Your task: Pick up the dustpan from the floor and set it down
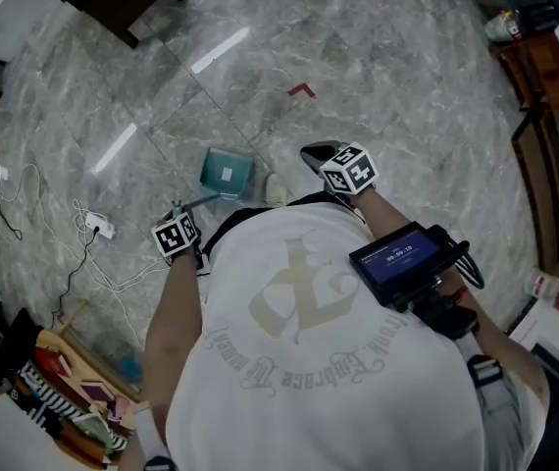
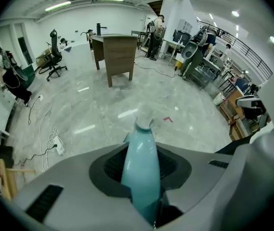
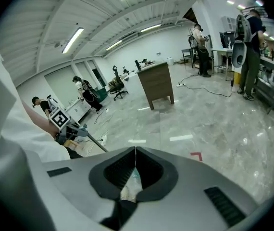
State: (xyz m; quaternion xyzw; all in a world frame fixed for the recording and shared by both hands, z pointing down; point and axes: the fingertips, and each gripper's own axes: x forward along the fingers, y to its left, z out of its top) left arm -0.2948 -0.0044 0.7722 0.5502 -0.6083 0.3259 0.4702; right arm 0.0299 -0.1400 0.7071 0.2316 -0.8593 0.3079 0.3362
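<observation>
The teal dustpan (image 1: 227, 173) hangs low over the grey marble floor (image 1: 378, 86) in the head view, just ahead of the person. Its thin handle slants back to my left gripper (image 1: 183, 212). In the left gripper view the teal handle (image 2: 141, 172) runs up between the jaws, which are shut on it; the pan itself is mostly hidden beyond the handle's end. My right gripper (image 1: 317, 153) is to the right of the dustpan and apart from it. Its jaws (image 3: 135, 153) meet at the tips with nothing between them.
A white cable and power strip (image 1: 98, 227) lie on the floor at the left. A small white object (image 1: 277, 192) sits by the dustpan, with a red tape corner (image 1: 302, 90) further out. A brown cabinet (image 2: 118, 52) stands ahead and shelving (image 1: 554, 67) at the right. Clutter (image 1: 64, 400) fills the near left.
</observation>
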